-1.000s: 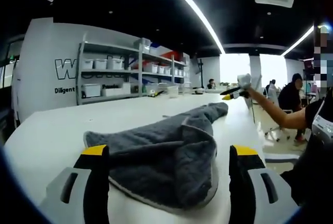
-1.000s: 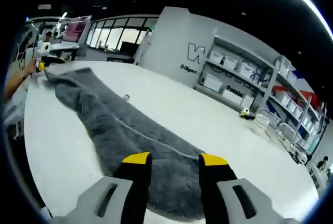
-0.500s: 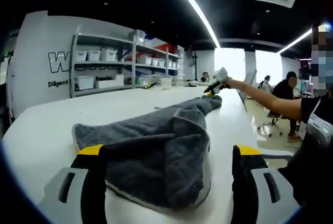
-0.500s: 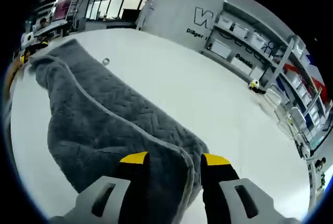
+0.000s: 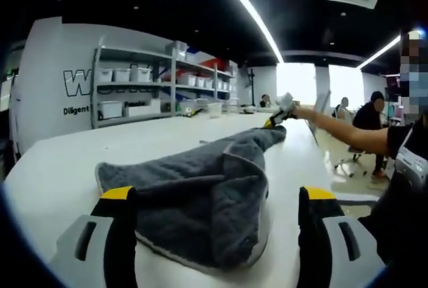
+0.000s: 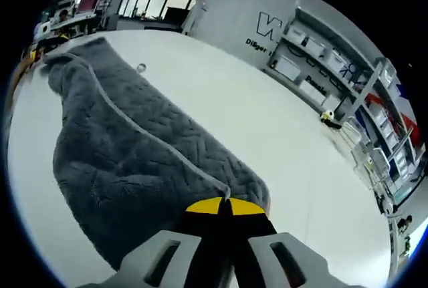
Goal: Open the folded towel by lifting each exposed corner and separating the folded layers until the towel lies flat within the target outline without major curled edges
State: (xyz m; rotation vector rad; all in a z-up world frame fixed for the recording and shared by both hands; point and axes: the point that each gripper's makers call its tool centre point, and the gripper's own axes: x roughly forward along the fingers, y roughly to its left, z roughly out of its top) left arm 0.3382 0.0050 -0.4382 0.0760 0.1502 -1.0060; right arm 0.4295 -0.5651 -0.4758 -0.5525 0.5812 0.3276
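A grey towel (image 5: 200, 188) lies folded and bunched in a long strip on the white table (image 5: 60, 168). Its near end sits between the wide-apart jaws of my left gripper (image 5: 219, 198), which is open and holds nothing. At the strip's far end, a person's outstretched arm holds my right gripper (image 5: 278, 115) down at the towel. In the right gripper view the towel (image 6: 127, 148) runs away toward the upper left. There my right gripper (image 6: 224, 206) has its yellow-tipped jaws shut together on the towel's pale-trimmed near edge.
Shelving with white bins (image 5: 127, 94) stands along the wall behind the table (image 6: 267, 134). A small metal ring (image 6: 140, 68) lies beside the towel, and a small yellow object (image 6: 326, 115) sits farther off. People sit at the far right (image 5: 371, 117).
My right gripper's jaws, apart half a second ago, have come together on the towel's near edge. The left gripper has stayed open over the towel's other end.
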